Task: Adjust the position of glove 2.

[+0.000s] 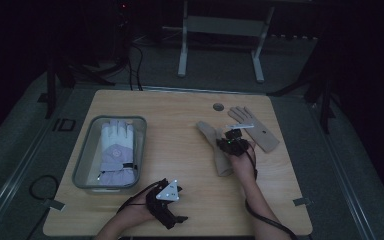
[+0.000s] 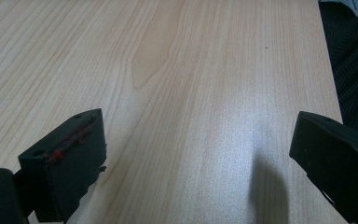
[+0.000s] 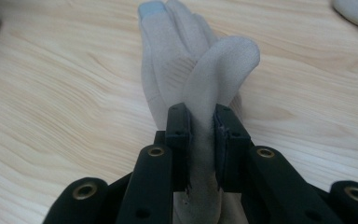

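Right gripper [image 3: 201,140] pinches beige glove [image 3: 186,70]; left gripper [image 2: 196,158] gapes over bare table [image 2: 191,70]

A clear bin [image 1: 82,159] is sitting at the wooden table's [image 1: 180,150] left side, holding a white-and-lavender glove [image 1: 116,150]; another beige glove [image 1: 256,127] is lying flat far right.

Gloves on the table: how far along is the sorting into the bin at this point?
Done: one pale glove already lies in the clear bin. In hand: the right gripper is shut on a fold of a beige glove. Left: the other beige glove lies flat on the table; the left gripper is open above bare wood.
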Demonstrator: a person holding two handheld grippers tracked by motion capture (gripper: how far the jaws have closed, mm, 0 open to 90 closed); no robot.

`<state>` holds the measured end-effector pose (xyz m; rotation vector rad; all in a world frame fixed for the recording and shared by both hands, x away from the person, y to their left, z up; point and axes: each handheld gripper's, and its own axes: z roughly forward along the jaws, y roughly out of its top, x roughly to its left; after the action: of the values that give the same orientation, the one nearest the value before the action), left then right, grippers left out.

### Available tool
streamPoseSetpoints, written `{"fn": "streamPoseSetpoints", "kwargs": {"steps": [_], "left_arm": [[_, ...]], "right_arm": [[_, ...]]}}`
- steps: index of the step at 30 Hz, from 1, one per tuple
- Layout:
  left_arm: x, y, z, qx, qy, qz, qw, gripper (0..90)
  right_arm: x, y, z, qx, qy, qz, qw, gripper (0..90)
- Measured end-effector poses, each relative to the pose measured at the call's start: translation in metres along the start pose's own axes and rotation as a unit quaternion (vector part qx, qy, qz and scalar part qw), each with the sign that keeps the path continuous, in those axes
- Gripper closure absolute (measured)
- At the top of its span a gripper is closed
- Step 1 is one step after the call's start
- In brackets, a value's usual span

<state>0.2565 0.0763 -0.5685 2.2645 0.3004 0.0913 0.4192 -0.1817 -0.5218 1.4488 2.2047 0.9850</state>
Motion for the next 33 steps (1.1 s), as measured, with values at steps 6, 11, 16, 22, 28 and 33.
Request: {"fn": "streamPoseSetpoints", "kwargs": {"steps": [6, 11, 16, 22, 28, 33], "left_arm": [[-0.001, 0.000, 0.000, 0.000, -0.002, 0.004, 1.0000, 3.8], [0.000, 0.000, 0.000, -0.003, -0.003, 0.004, 1.0000, 3.8], [0.000, 0.000, -0.001, -0.003, -0.004, 0.006, 1.0000, 3.8], [0.001, -0.001, 0.000, -0.001, -0.006, 0.003, 1.0000, 3.9], [0.000, -0.001, 0.000, -0.003, -0.007, 0.003, 1.0000, 3.9], [0.000, -0.001, 0.001, -0.002, -0.010, 0.000, 1.0000, 3.9]], "right_arm": [[0.037, 0.012, -0.004, -0.022, -0.039, 0.030, 0.9985, 77.9], [0.050, 0.010, 0.000, -0.029, -0.073, 0.071, 0.9943, 77.9], [0.051, -0.002, 0.026, 0.003, -0.072, 0.079, 0.9943, 76.8], [0.050, -0.012, 0.036, 0.011, -0.043, 0.062, 0.9971, 61.9], [0.046, -0.006, 0.028, 0.008, -0.016, 0.021, 0.9996, 49.7], [0.035, 0.001, 0.017, 0.004, 0.007, -0.037, 0.9993, 57.4]]}}
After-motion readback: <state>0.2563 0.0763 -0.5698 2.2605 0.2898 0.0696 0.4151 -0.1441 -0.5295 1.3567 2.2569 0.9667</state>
